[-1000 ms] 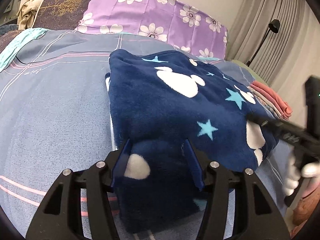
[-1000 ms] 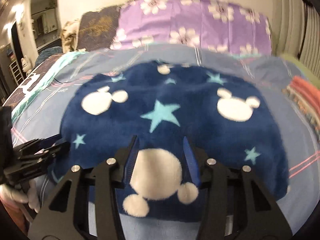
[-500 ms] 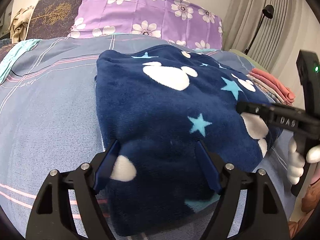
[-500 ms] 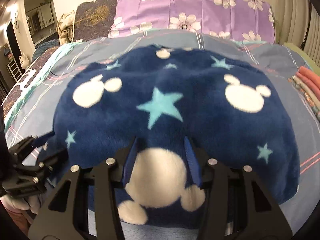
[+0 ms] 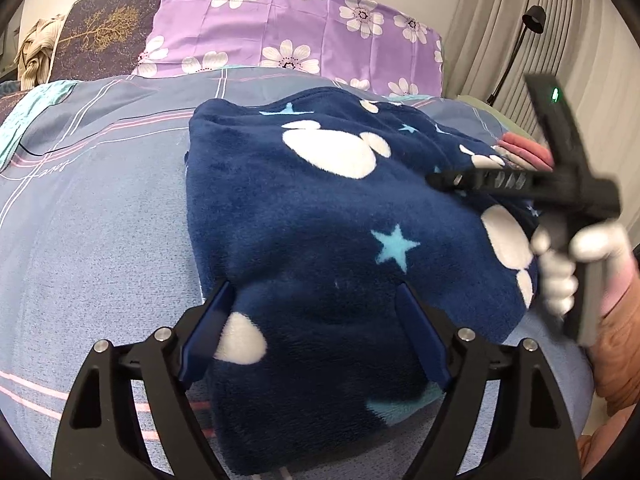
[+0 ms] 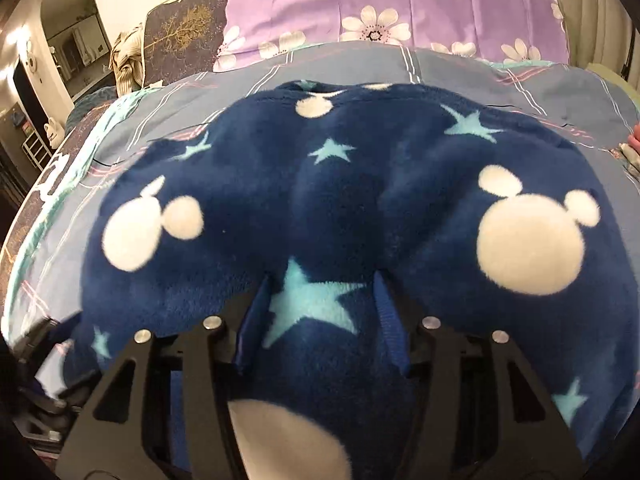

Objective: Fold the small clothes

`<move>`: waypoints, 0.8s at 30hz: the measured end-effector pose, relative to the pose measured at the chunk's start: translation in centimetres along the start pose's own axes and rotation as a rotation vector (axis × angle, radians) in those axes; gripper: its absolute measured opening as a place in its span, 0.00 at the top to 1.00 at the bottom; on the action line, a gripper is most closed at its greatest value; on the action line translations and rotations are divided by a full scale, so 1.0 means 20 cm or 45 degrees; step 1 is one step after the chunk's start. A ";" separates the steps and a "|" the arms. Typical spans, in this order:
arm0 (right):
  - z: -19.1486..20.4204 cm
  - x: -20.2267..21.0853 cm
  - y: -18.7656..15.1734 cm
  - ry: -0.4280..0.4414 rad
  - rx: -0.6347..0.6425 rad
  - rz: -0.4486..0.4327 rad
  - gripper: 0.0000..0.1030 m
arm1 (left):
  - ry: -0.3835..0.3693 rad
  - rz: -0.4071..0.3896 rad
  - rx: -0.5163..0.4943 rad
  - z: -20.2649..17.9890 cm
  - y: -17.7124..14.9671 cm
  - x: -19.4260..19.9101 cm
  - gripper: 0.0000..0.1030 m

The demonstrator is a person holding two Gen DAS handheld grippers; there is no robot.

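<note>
Your left gripper has just been spreading its jaws wide, the navy fleece garment on the bedspread between them, its near corner cut off (grip unclear). Your right gripper pinches a raised fold, and its jaws have eased slightly apart.

Purple flowered pillow on striped bedspread; black lamp.
</note>
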State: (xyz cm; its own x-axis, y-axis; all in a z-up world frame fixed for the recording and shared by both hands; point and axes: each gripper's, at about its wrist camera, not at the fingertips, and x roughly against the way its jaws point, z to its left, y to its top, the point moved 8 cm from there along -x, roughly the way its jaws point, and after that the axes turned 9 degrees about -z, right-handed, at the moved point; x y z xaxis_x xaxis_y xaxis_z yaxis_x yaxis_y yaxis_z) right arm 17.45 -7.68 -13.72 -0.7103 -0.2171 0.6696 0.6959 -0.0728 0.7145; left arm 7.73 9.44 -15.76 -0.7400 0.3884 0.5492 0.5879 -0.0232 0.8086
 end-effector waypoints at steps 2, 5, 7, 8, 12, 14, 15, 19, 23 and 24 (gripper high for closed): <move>0.01 0.06 0.12 0.029 -0.015 -0.056 0.49 | -0.002 -0.001 0.002 0.00 0.00 0.00 0.19; 0.03 0.09 0.29 -0.023 0.048 -0.171 0.49 | -0.009 -0.003 0.007 0.00 0.00 0.00 0.19; 0.02 -0.04 0.32 -0.036 0.039 -0.107 0.49 | -0.011 -0.004 0.009 0.00 0.00 0.00 0.19; -0.02 -0.18 0.25 -0.093 0.032 0.005 0.48 | -0.013 -0.005 0.010 0.00 0.00 0.00 0.19; -0.08 -0.30 0.18 -0.114 0.000 0.087 0.48 | -0.026 -0.008 0.023 0.02 0.00 0.01 0.19; -0.07 -0.26 0.24 -0.104 -0.025 0.113 0.48 | -0.037 -0.008 0.033 0.03 0.00 0.01 0.19; -0.06 -0.24 0.28 -0.092 -0.043 0.113 0.49 | -0.044 -0.008 0.038 0.03 0.00 0.01 0.18; -0.02 -0.21 0.50 -0.093 -0.003 -0.006 0.48 | -0.050 -0.008 0.037 0.02 0.00 0.01 0.17; -0.10 -0.56 0.43 -0.214 0.040 0.172 0.40 | -0.051 -0.010 0.038 0.02 0.00 0.01 0.17; -0.12 -0.63 0.41 -0.206 0.048 0.149 0.38 | -0.053 -0.014 0.035 0.01 0.00 0.01 0.17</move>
State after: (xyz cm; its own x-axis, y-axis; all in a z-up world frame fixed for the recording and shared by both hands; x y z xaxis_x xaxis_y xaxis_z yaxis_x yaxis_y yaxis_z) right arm 32.38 -7.94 -16.81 -0.6346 -0.0625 0.7703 0.7724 -0.0188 0.6348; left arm 7.68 9.79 -15.66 -0.7325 0.4263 0.5308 0.5892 0.0065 0.8079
